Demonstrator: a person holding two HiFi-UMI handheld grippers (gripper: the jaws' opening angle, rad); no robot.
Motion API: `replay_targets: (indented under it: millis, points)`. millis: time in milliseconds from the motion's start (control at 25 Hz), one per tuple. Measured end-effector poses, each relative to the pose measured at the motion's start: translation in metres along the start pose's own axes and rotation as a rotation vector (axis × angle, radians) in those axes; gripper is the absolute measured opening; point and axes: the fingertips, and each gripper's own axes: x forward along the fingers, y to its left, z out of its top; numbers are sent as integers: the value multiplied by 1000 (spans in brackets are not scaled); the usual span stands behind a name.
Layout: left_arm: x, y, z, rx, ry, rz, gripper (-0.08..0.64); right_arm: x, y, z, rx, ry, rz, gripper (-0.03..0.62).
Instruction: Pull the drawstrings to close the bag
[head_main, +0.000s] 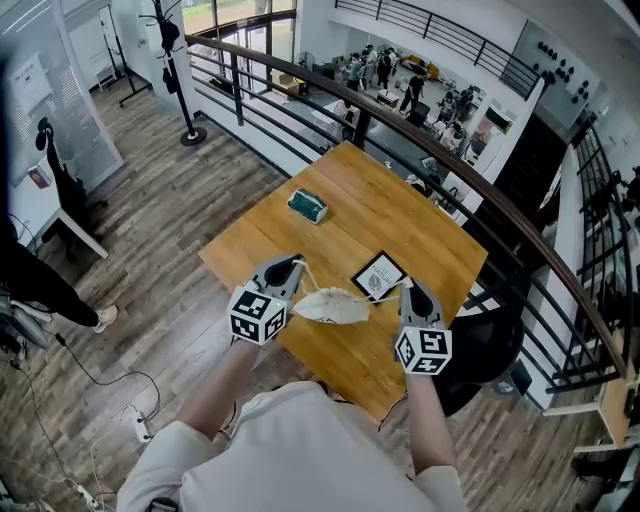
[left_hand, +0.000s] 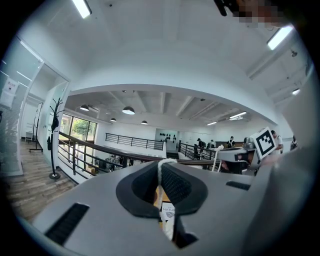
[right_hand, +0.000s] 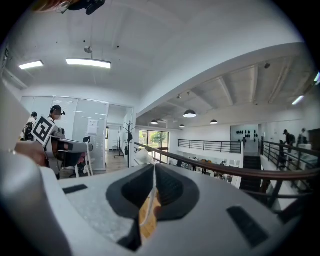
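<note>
- Left gripper (head_main: 290, 270), in the head view, is held out in front of the body on a bare forearm. It points forward over the near part of the wooden table (head_main: 400, 215), and the left drawstring (head_main: 306, 275) runs into its tip.
- Right gripper (head_main: 411, 290) is held the same way on the other forearm, about level with the left one. The right drawstring (head_main: 385, 297) goes from the bag to its tip.
- The white bag (head_main: 333, 306) is between the two grippers, just in front of a black-framed card (head_main: 379, 276). I cannot tell if it rests on the wood. A green object (head_main: 307, 206) lies well apart, at the far side.
- In the left gripper view, the left gripper (left_hand: 162, 181) looks level across the hall. Its jaws are pressed together on the white left drawstring (left_hand: 160, 165).
- In the right gripper view, the right gripper (right_hand: 153, 181) tilts slightly down. Its jaws are also closed, with the thin right drawstring (right_hand: 153, 172) clamped between the pads.
</note>
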Motion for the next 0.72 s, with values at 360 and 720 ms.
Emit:
replay_targets:
  millis: [360,720]
  points:
    - [2,-1,-1,-9,5,3,-6,2,-3,-2,-8,5,1,8]
    - [7,-2,-3,-7,17,15,-6,8,-6,-2,-14,-1,20,8]
